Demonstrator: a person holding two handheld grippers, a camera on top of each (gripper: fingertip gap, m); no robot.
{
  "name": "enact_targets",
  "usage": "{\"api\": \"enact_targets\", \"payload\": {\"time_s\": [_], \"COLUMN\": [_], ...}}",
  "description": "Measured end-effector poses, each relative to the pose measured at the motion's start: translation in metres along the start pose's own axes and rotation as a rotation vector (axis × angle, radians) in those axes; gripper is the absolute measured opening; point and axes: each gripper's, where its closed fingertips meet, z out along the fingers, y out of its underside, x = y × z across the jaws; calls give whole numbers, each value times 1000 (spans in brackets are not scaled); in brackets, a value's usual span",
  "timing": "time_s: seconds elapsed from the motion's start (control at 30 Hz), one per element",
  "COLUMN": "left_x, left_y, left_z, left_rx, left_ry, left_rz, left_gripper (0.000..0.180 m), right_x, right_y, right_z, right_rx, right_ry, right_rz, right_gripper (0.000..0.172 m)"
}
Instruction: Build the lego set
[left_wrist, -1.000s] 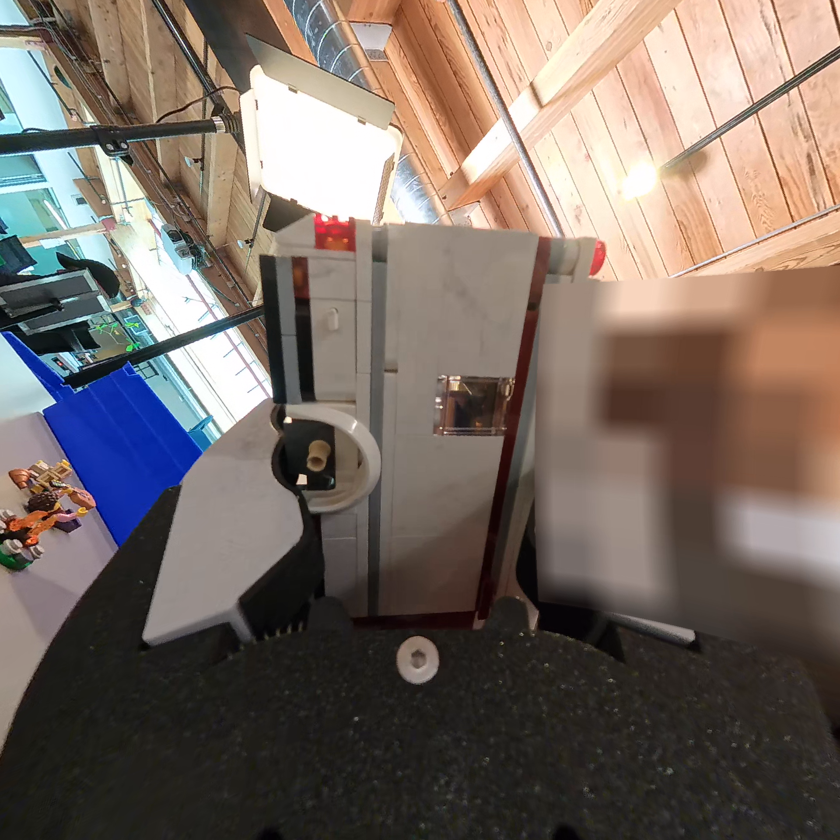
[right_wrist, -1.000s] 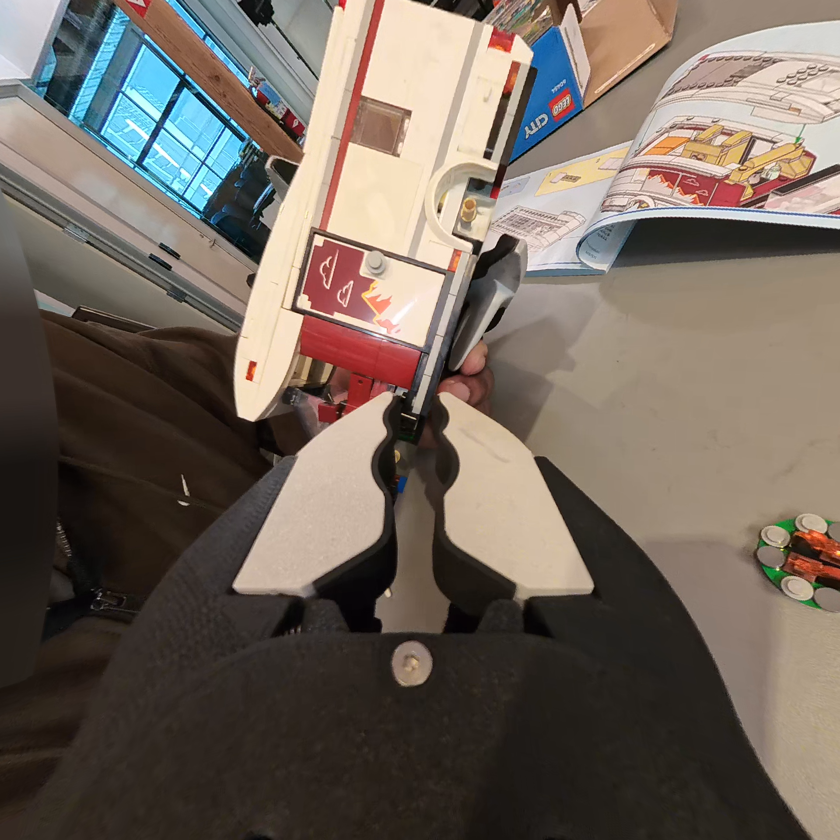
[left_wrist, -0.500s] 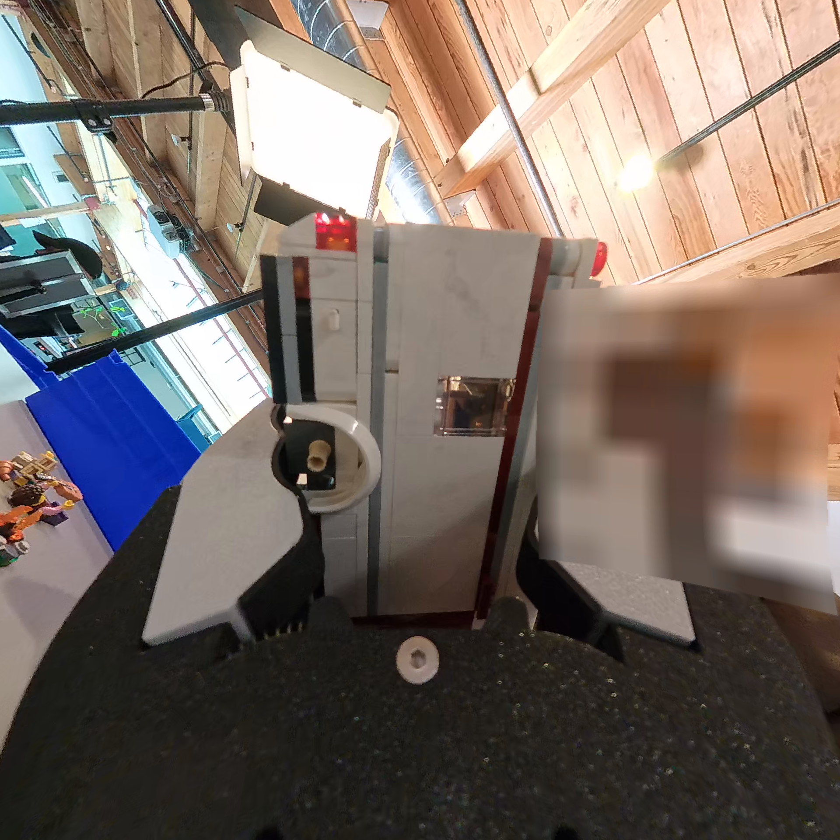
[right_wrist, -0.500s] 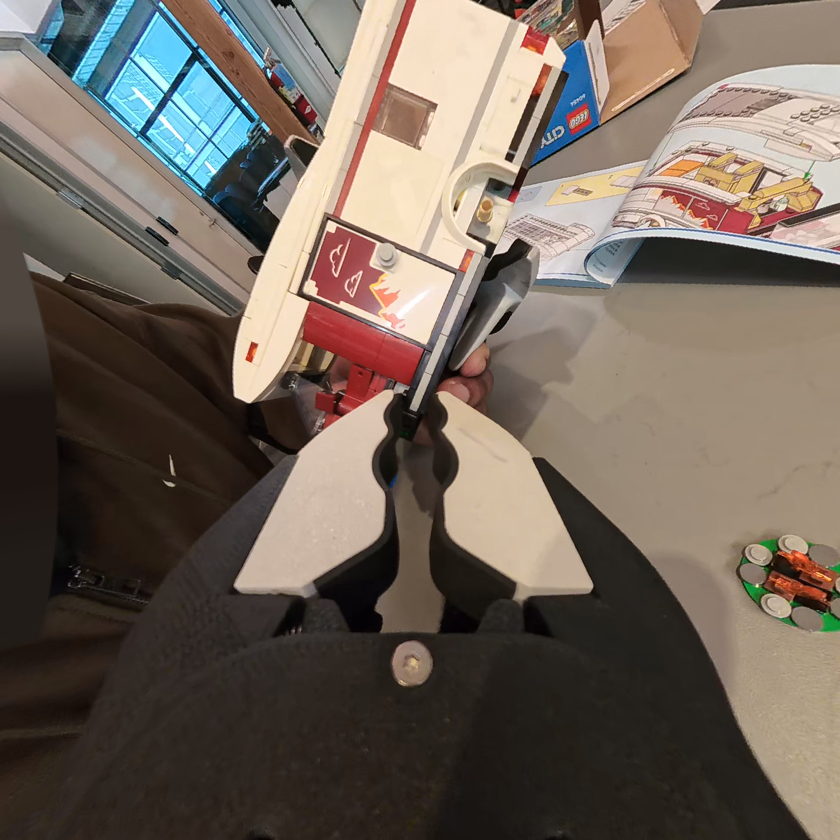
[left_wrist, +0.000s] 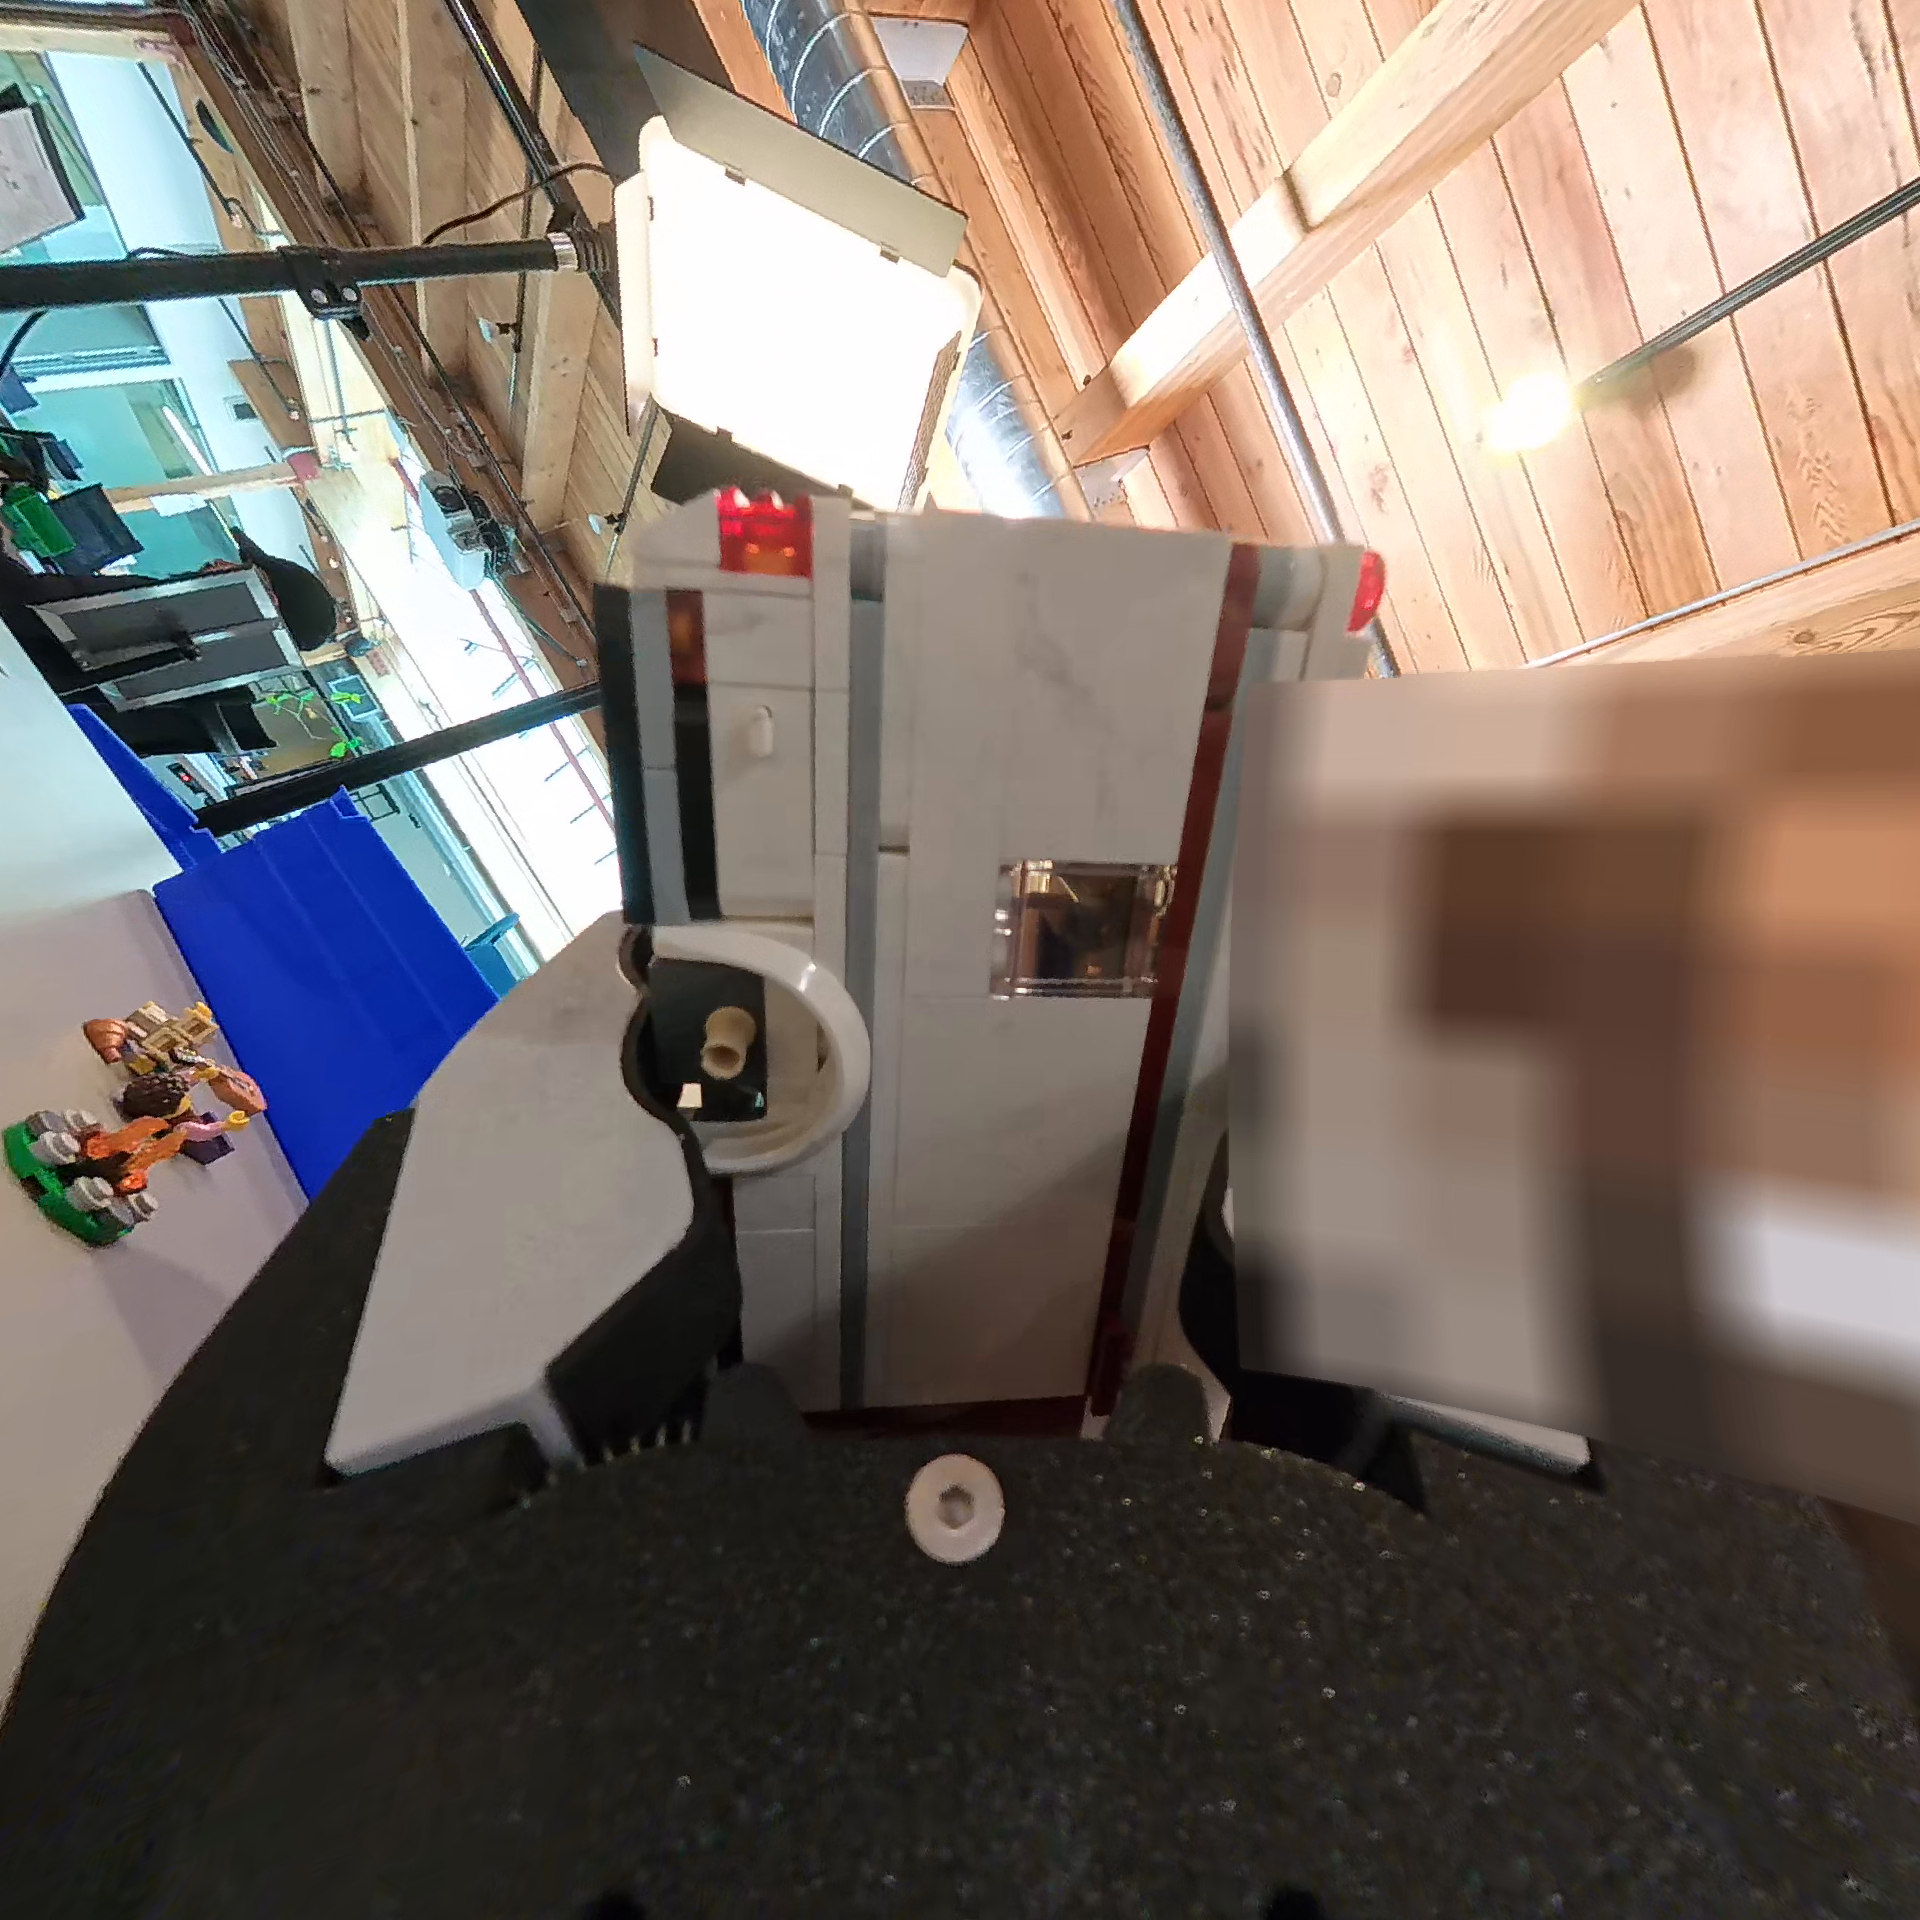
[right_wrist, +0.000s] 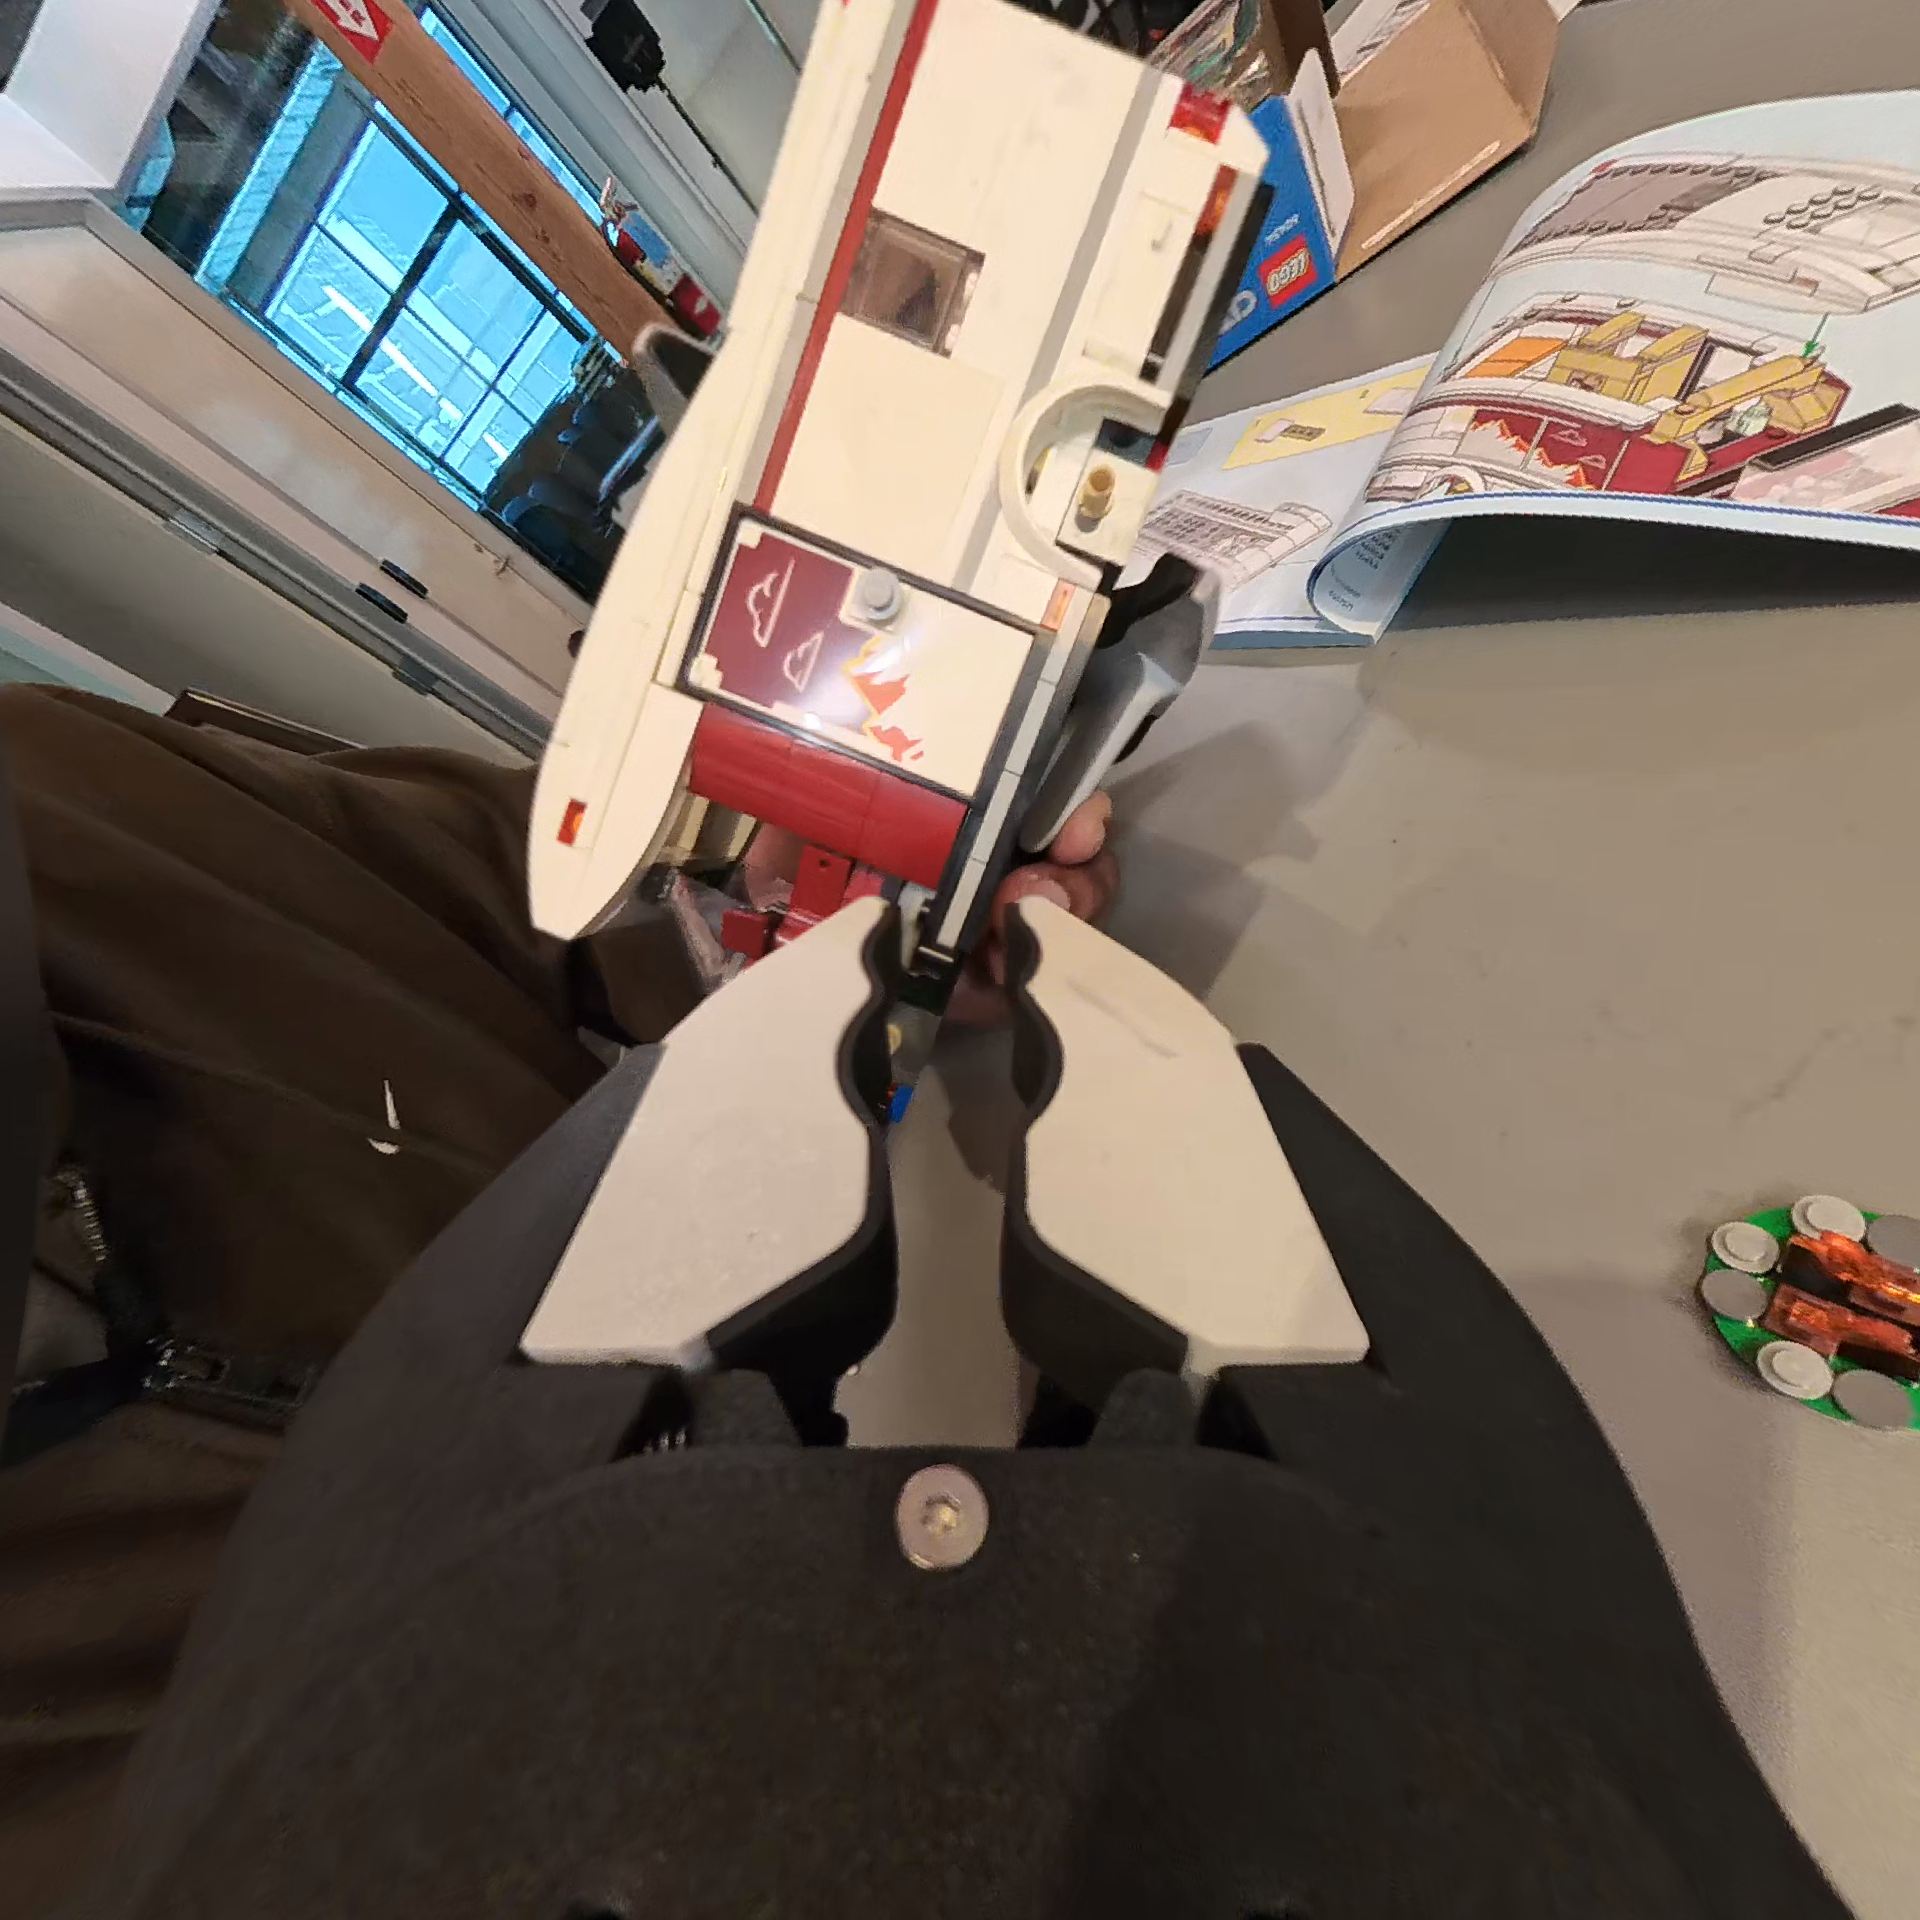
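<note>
The left tool (left_wrist: 925, 1039) grasps a white brick-built model vehicle (left_wrist: 997, 935), held up off the surface with its long body running straight out between the widely spread fingers. The left finger (left_wrist: 540, 1195) lies against the model's side by the round wheel arch (left_wrist: 800, 1049); the right finger is mostly covered by a blurred patch, so its contact is likely but cannot be confirmed there. In the right wrist view, one finger of this tool presses the model's underside edge (right_wrist: 1132, 675), with a person's fingertips just below it.

The right tool (right_wrist: 951, 925) has its fingers slightly parted around the thin lower edge of the model (right_wrist: 914, 468). The left pad (right_wrist: 873, 935) seems to touch that edge, while a gap shows between the edge and the right pad (right_wrist: 1023, 935), so it is released.

On the grey surface (right_wrist: 1507, 883) lie an open instruction booklet (right_wrist: 1662, 343), a round green plate (right_wrist: 1818, 1320) with grey studs and orange pieces, and a blue box (right_wrist: 1288, 260).
</note>
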Motion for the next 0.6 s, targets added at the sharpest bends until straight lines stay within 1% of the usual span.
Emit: {"api": "enact_targets", "payload": {"time_s": [0.1, 0.33, 0.5, 0.57, 0.6], "left_x": [1, -1, -6, -8, -10], "left_y": [2, 3, -4, -9, -11], "left_z": [1, 1, 0, -3, -4], "left_rx": [-14, -41, -7, 8, 14], "left_ry": [-2, -30, -42, -60, -74], "left_rz": [11, 53, -9, -11, -4], "left_gripper": [109, 109, 109, 109, 109], "right_x": [-1, 3, 4, 4, 4], "right_y": [1, 5, 1, -1, -2], "right_z": [0, 3, 1, -2, -5], "right_rx": [-1, -5, 32, 37, 38], "right_ry": [-27, -6, -21, -10, 0], "right_rz": [9, -34, -10, -22, -40], "right_gripper": [13, 12, 13, 29, 31]}}
